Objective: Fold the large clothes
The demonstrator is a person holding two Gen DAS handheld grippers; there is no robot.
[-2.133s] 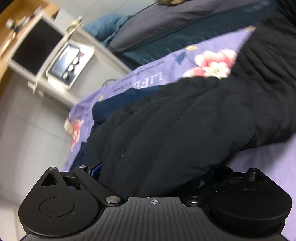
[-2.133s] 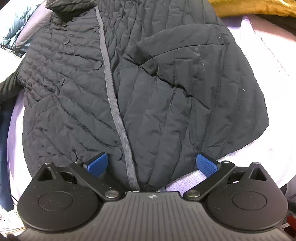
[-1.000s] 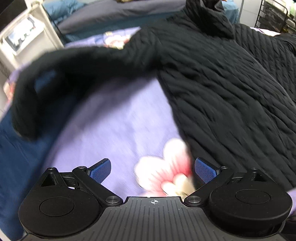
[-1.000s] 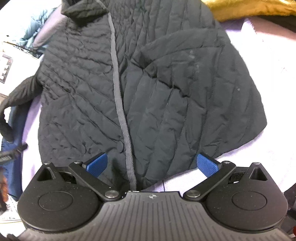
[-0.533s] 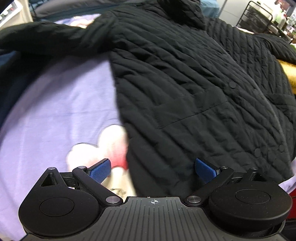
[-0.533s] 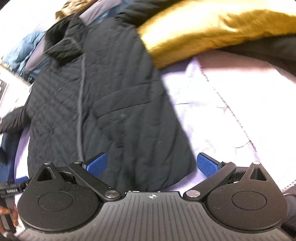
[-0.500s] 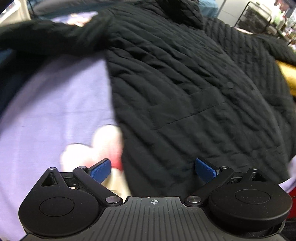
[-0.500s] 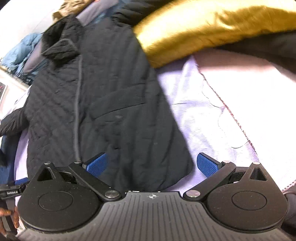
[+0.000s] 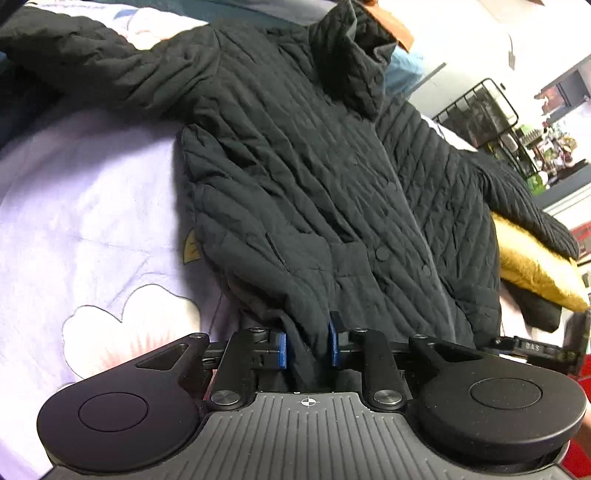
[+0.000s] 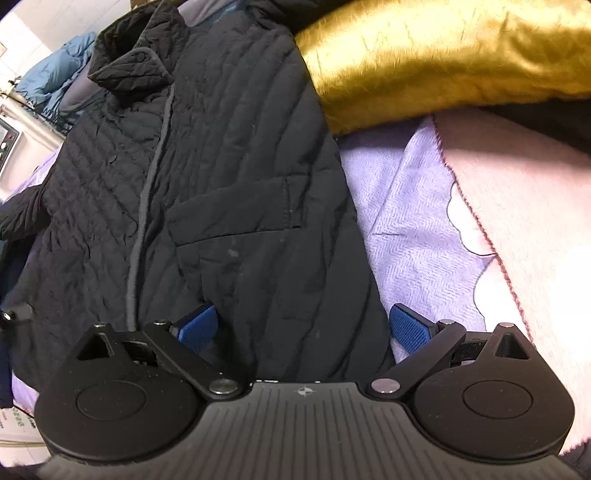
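One black quilted coat (image 9: 314, 177) flat on one purple flower blanket (image 9: 85, 206); one gold cloth (image 10: 443, 55) beside it; two claws: left claw (image 9: 307, 345) just squeezed onto coat's bottom edge; right claw (image 10: 303, 328) wide open over the hem, gripping nothing.

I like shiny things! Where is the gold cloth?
In the right wrist view the gold cloth lies at the top right, on the bed, touching the black jacket on its right side.

Lilac flowered bedspread (image 9: 74, 206), black wire rack (image 9: 484, 114), white wall (image 9: 461, 29)
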